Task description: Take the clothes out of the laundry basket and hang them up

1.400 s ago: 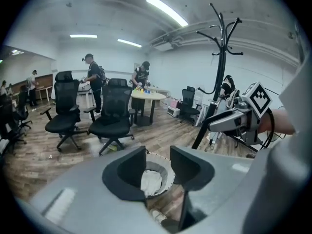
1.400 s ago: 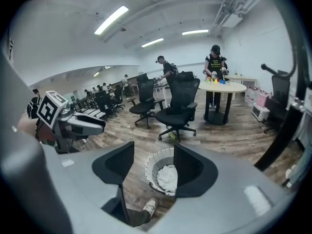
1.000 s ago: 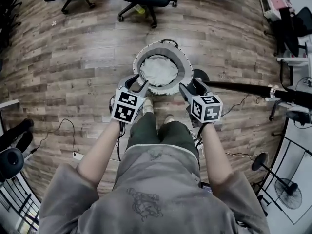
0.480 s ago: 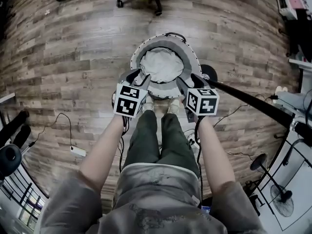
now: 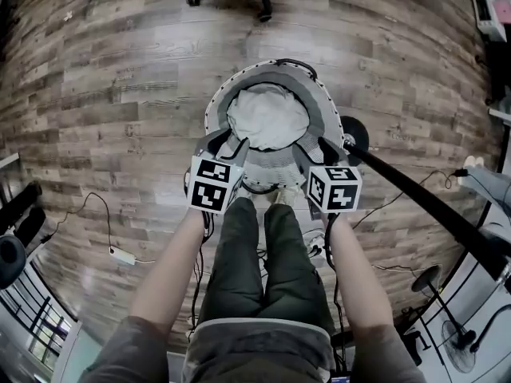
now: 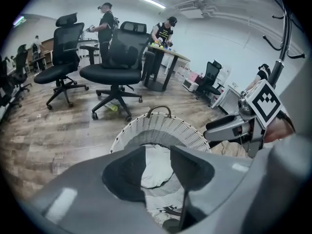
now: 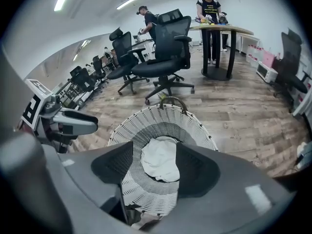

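Note:
A round white woven laundry basket (image 5: 214,110) stands on the wood floor right in front of my feet, also seen in the left gripper view as the basket (image 6: 161,126) and in the right gripper view as the basket (image 7: 151,118). White clothes (image 5: 267,116) lie bunched inside it, and the same white clothes (image 7: 160,160) show between the right jaws. My left gripper (image 5: 227,144) is open above the basket's near left rim. My right gripper (image 5: 315,144) is open above the near right rim. Both hold nothing.
A black pole (image 5: 423,202) runs from a round base (image 5: 354,132) beside the basket toward the lower right. Black office chairs (image 6: 119,65) stand beyond the basket. People work at a table (image 7: 222,30) farther back. A cable and power strip (image 5: 120,254) lie on the floor left.
The basket has come closer and larger in the head view as I lean over it. Both grippers have moved forward to the basket's near rim, still open.

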`<action>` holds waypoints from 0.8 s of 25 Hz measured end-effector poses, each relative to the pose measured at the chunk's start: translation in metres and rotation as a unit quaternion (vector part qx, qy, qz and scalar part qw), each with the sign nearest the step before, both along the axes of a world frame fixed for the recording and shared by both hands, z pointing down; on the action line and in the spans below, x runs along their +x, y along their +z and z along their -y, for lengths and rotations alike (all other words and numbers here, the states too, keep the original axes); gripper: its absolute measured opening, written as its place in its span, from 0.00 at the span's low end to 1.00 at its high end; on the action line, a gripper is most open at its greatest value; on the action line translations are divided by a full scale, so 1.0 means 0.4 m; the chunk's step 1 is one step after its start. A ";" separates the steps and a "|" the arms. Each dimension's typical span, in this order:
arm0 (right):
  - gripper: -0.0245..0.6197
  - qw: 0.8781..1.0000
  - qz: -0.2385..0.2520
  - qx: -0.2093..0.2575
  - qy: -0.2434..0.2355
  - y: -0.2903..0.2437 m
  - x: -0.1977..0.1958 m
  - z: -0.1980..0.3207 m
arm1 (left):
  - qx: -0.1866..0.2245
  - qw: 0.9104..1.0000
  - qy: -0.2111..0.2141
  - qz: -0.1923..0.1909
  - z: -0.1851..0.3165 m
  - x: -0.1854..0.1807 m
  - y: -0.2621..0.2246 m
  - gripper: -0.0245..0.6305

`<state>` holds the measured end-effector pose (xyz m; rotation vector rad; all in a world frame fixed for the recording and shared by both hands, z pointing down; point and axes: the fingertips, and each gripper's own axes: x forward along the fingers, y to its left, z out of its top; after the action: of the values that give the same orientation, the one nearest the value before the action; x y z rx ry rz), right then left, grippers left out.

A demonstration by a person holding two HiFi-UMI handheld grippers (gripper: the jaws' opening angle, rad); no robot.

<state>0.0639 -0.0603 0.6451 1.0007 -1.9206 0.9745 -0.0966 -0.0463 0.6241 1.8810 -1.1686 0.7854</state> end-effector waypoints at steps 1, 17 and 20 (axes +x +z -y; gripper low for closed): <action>0.50 1.000 -0.001 0.000 -0.001 0.024 0.002 0.006 | -0.003 1.000 -0.001 0.001 0.004 0.002 0.026 0.28; 0.48 1.000 0.012 -0.026 0.012 0.389 -0.011 0.038 | -0.045 0.999 -0.018 -0.010 0.031 0.059 0.410 0.28; 0.48 0.999 -0.001 -0.030 0.012 0.449 -0.001 0.023 | -0.053 0.998 -0.015 -0.001 0.025 0.066 0.479 0.28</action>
<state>0.0636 -0.0696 0.8248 0.9925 -1.8713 1.0386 -0.0703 -0.0562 0.8159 1.7731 -1.1286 0.8121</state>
